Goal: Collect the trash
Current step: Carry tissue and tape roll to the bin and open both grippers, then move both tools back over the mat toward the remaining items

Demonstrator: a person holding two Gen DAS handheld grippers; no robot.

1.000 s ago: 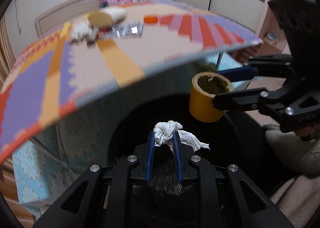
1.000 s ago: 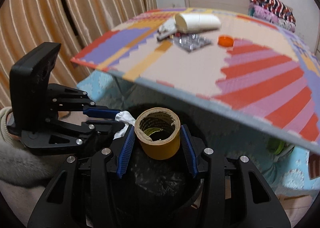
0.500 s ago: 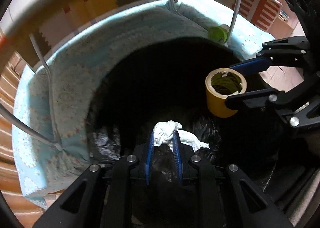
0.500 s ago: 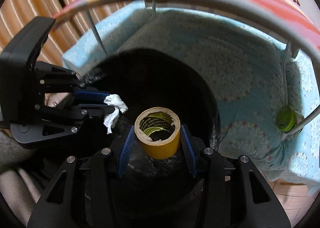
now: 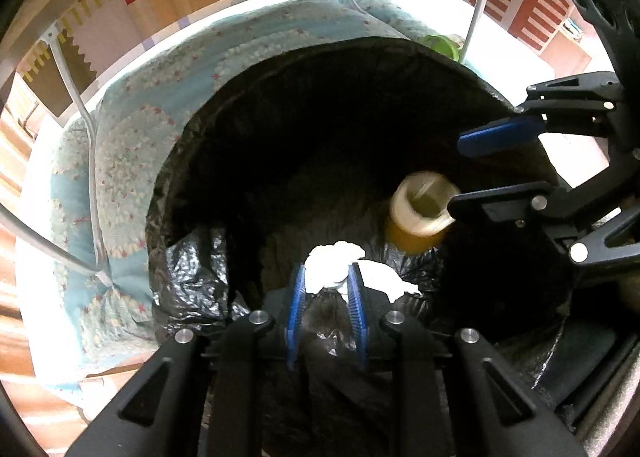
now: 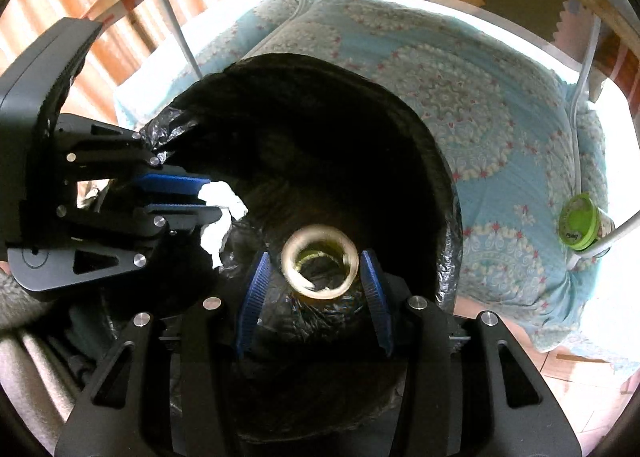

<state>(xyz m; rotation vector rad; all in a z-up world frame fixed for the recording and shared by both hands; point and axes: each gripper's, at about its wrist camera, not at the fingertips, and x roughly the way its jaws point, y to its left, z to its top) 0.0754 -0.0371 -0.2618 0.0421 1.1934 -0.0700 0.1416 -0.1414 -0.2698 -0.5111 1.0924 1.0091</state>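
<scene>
While both tools are hanging over the mouth of the black trash bag (image 6: 404, 161), the right tool (image 6: 316, 277) at the bottom centre of its own view is standing with its blue pads spread wider than the tape roll (image 6: 319, 263); the roll is blurred and touching neither pad, so it is most likely dropping free into the bag. In the left wrist view the same roll (image 5: 420, 217) is showing right of centre, smeared, just below the right tool's lower finger.

At the lower middle of that view, the left tool (image 5: 328, 281) is pinching a crumpled white tissue (image 5: 336, 265) between narrow-set pads, with a tail of paper trailing to the right. The tissue is sitting above the bag's dark opening, not yet released.

What could go wrong, as I judge it: the light tissue may be clinging to a pad when the left tool opens, or drifting onto the crinkled bag rim at the lower left instead of falling inside. The roll could also be glancing off the right tool's finger and bouncing toward the rim.

Beyond the bag, a blue patterned quilt (image 6: 500, 129) is spreading across the middle of both views, white table legs (image 5: 90, 161) are crossing it, and a green-lidded cup (image 6: 580, 227) is resting at the right edge beside one leg. None of these are blocking the drop.
</scene>
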